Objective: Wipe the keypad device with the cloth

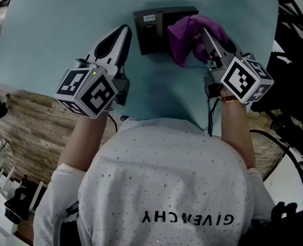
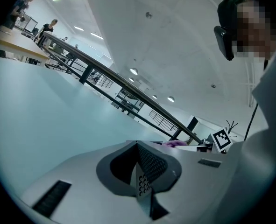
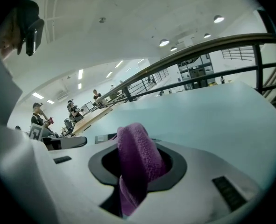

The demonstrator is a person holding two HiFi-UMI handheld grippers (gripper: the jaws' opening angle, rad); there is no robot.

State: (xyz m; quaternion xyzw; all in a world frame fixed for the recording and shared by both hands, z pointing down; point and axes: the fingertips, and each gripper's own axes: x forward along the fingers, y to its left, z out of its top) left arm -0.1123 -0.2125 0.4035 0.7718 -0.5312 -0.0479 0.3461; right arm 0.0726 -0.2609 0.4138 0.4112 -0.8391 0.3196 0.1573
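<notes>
The dark keypad device (image 1: 155, 28) lies on the pale blue table (image 1: 54, 29) at the far middle. A purple cloth (image 1: 188, 35) drapes over the device's right part, and my right gripper (image 1: 206, 39) is shut on it. In the right gripper view the cloth (image 3: 137, 164) fills the gap between the jaws. My left gripper (image 1: 121, 34) rests just left of the device, apart from it, jaws shut with nothing between them (image 2: 142, 171). The cloth hides the device's right side.
The table's near edge (image 1: 156, 118) runs close to the person's body. Wooden floor (image 1: 23, 127) shows at the left, dark cables and gear (image 1: 289, 86) at the right. People and railings stand far off in both gripper views.
</notes>
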